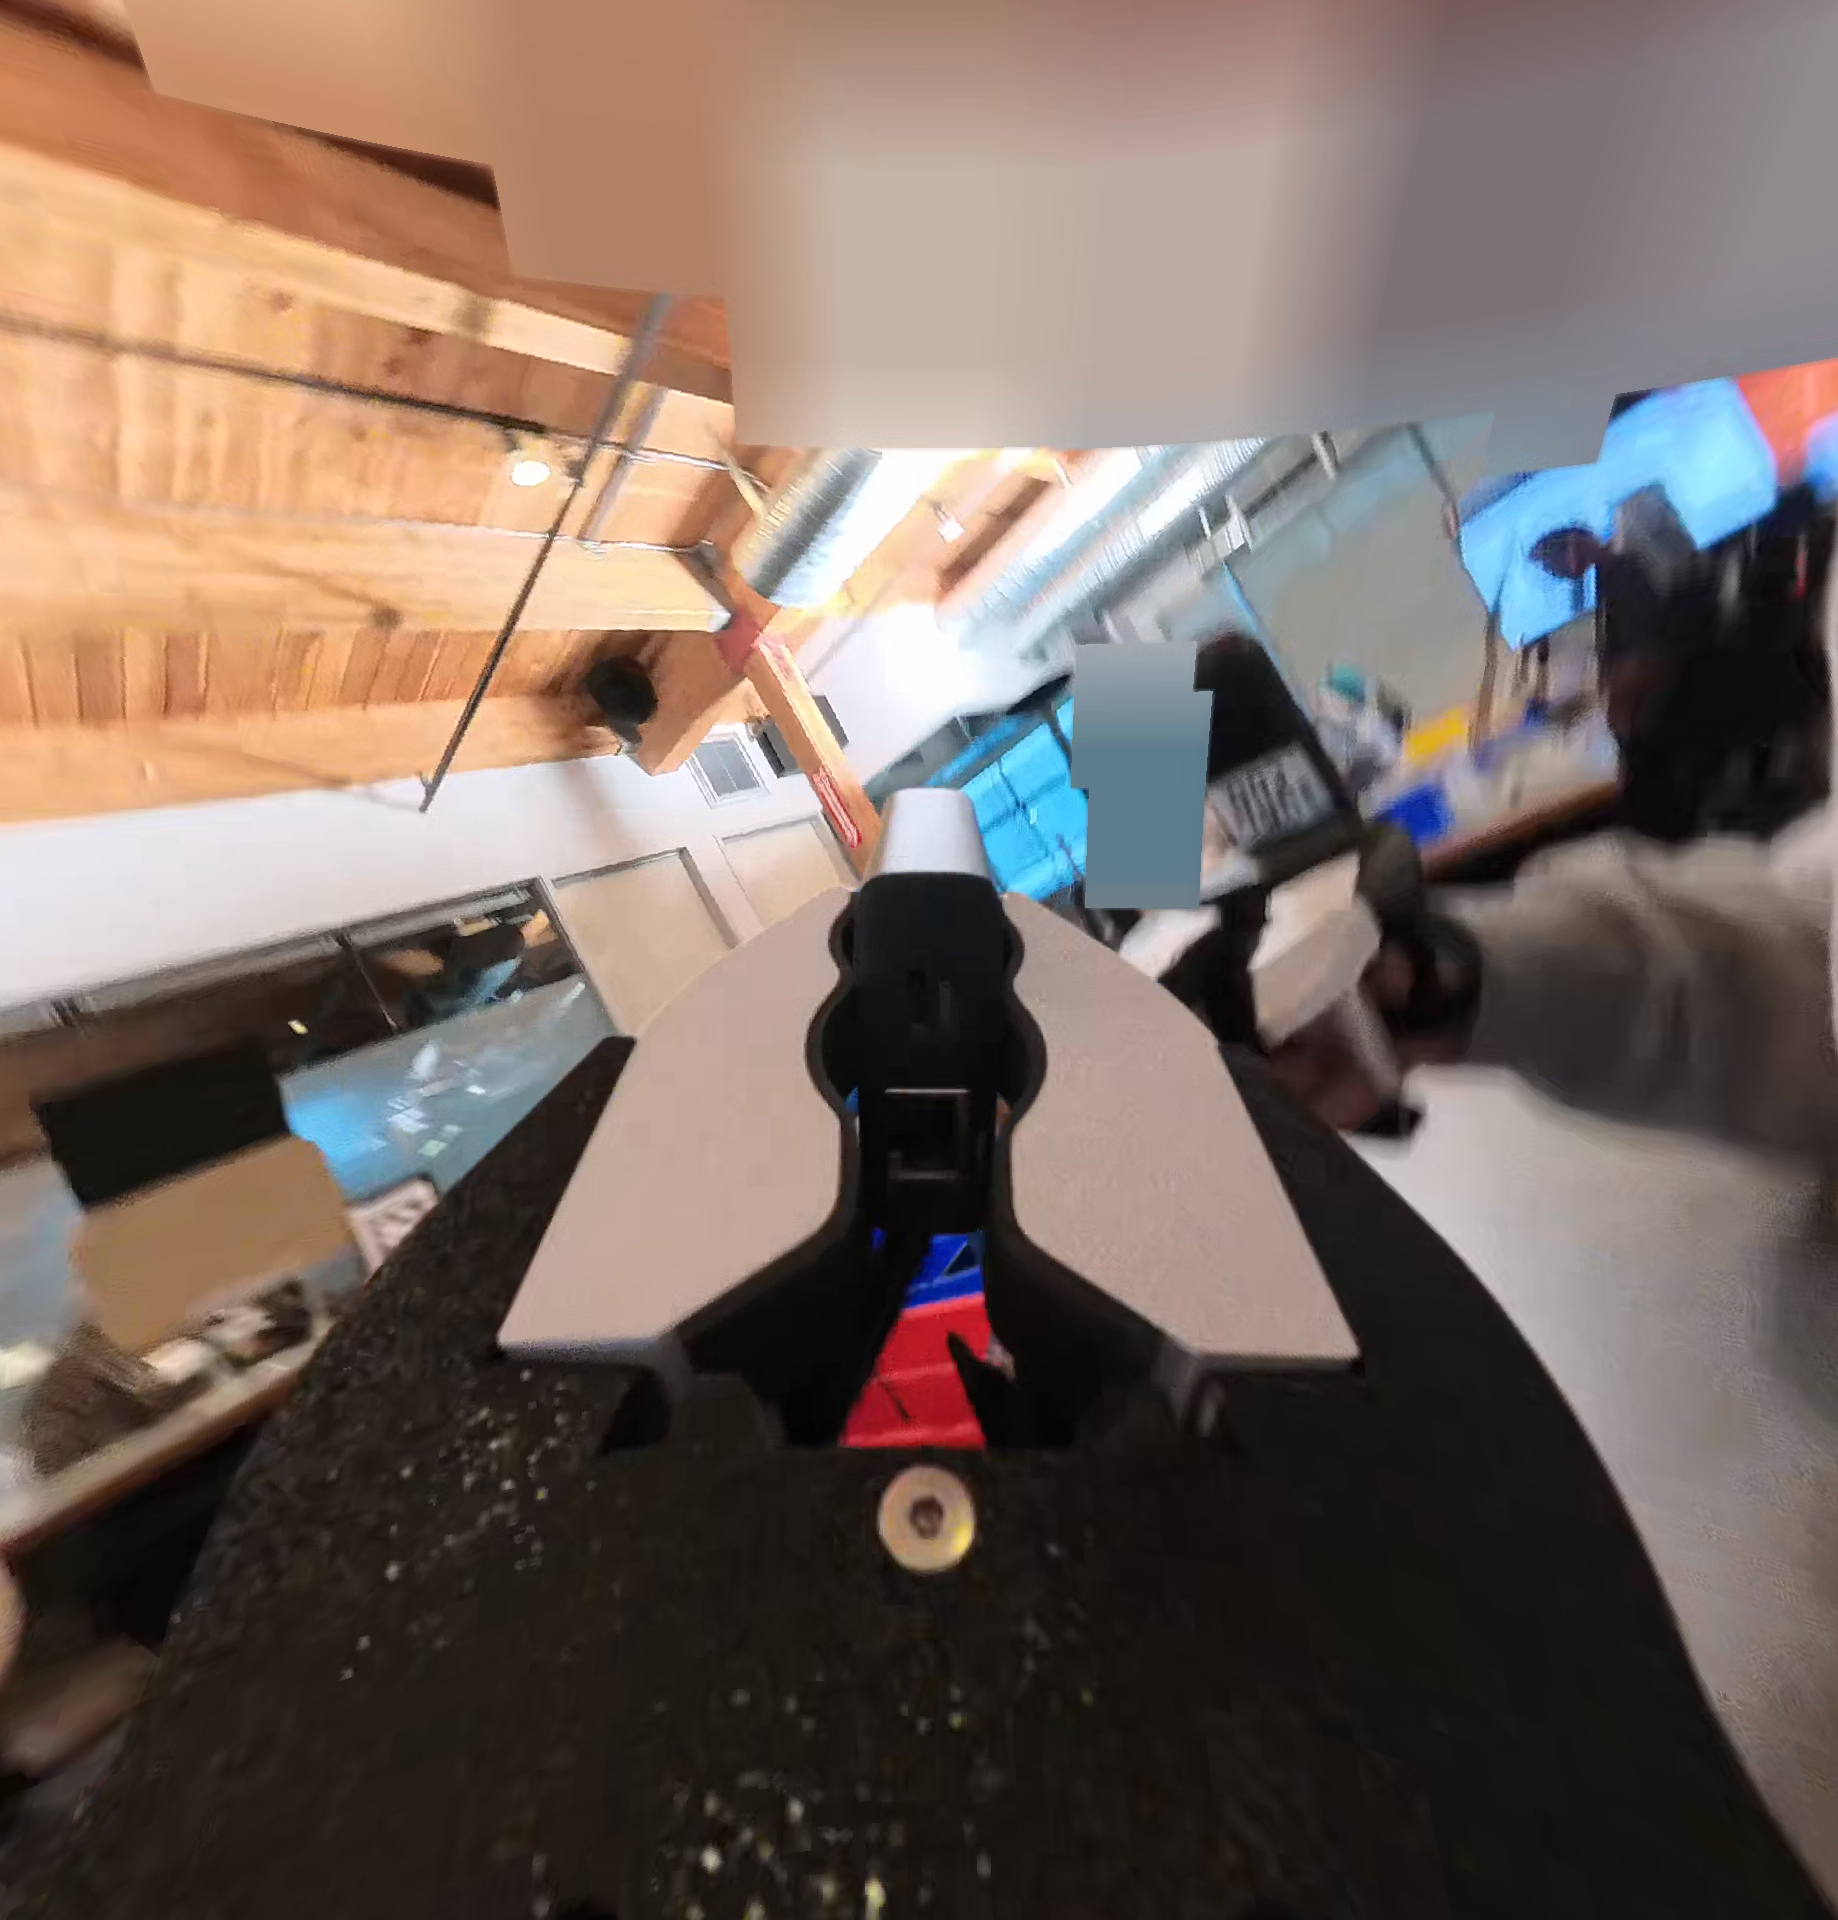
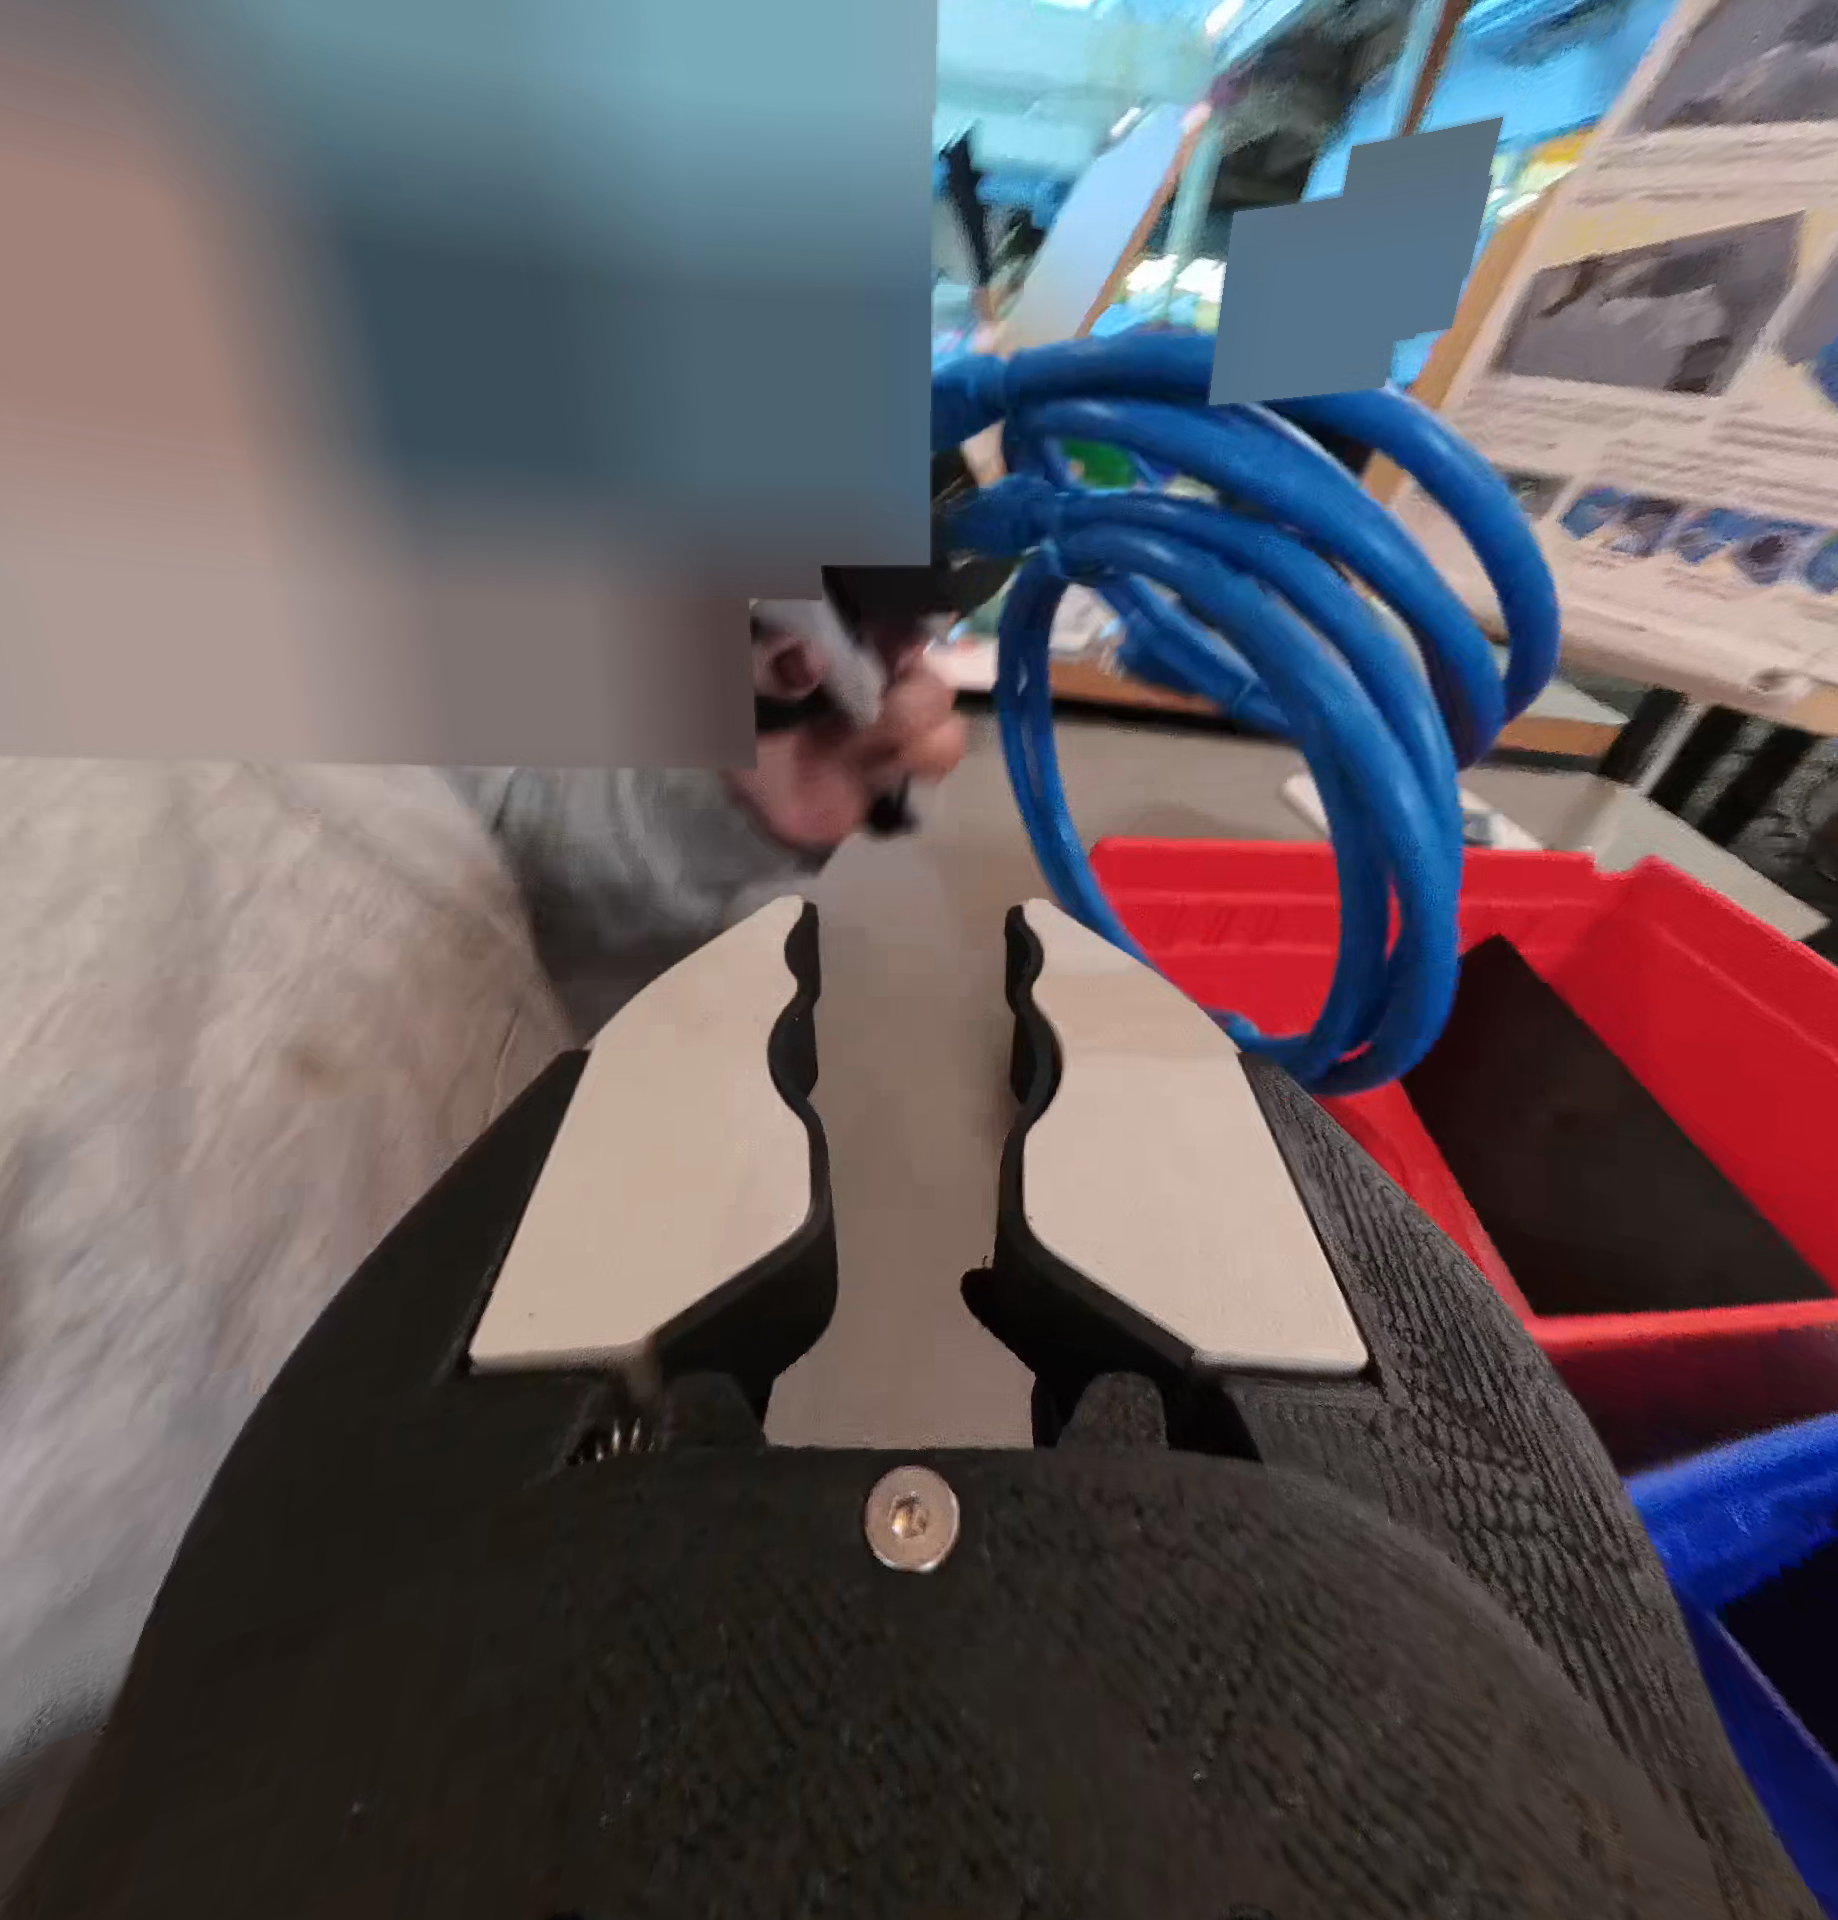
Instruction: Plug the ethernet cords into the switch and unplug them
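A: Left wrist view smeared by motion; black object (image 1: 925,1039) clamped in the left gripper (image 1: 925,914), kind unreadable. White tip (image 1: 930,831) beyond it, same.

B: Coiled blue ethernet cords (image 2: 1310,623): upper end behind a mosaic patch, plugs not made out. Red bin (image 2: 1673,1039) and blue bin (image 2: 1788,1558) cut off at right edge. Hand (image 2: 853,738) blurred, partly masked.

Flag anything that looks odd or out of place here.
The blue ethernet cords hang in mid-air as coiled bundles above the red bin, not plugged in anywhere. The left gripper points up toward the ceiling, its fingers clamped on a black object. The right gripper is open and holds nothing.
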A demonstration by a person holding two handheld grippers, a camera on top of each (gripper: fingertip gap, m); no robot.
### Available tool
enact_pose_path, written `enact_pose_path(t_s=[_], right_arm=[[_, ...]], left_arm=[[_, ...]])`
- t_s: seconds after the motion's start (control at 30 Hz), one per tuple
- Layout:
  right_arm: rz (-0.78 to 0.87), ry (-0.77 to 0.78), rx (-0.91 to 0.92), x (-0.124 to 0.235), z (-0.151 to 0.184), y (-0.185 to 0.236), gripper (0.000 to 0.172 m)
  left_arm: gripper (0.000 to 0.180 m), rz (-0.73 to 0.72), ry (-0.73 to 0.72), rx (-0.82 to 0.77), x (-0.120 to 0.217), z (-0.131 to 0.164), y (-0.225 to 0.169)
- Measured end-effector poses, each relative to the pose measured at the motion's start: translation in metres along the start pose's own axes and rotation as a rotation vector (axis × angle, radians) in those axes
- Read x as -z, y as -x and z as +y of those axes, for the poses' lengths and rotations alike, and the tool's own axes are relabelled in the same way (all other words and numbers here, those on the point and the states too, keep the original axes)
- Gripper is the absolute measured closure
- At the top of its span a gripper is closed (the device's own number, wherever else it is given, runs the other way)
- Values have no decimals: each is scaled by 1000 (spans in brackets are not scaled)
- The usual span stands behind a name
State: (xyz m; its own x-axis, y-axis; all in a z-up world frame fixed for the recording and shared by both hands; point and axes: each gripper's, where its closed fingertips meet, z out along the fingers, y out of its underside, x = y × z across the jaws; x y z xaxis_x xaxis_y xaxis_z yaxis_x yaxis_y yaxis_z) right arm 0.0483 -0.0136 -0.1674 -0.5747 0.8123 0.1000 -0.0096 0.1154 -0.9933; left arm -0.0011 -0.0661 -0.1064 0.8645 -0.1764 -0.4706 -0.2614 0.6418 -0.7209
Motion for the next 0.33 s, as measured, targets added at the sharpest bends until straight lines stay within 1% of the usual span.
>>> enact_pose_path(t_s=[0.07, 0.13, 0.17, 0.23, 0.3, 0.33], right_arm=[[83, -146, -60, -16, -15, -11, 139], [115, -285, -148, -26, -31, -18, 139], [108, -344, -184, -31, -38, -18, 139], [146, -457, -213, -36, -53, -24, 140], [204, -560, -173, -35, -68, -29, 140], [214, -584, -145, -35, -74, -29, 139]], left_arm=[[159, -97, -95, 220, 0, 0, 19], [159, -164, -181, 386, 1, 2, 34], [159, -185, -219, 444, 1, 2, 39], [159, -194, -283, 533, 1, 0, 45], [159, -180, -332, 592, -1, -3, 48], [159, -169, -357, 626, -1, -4, 49]])
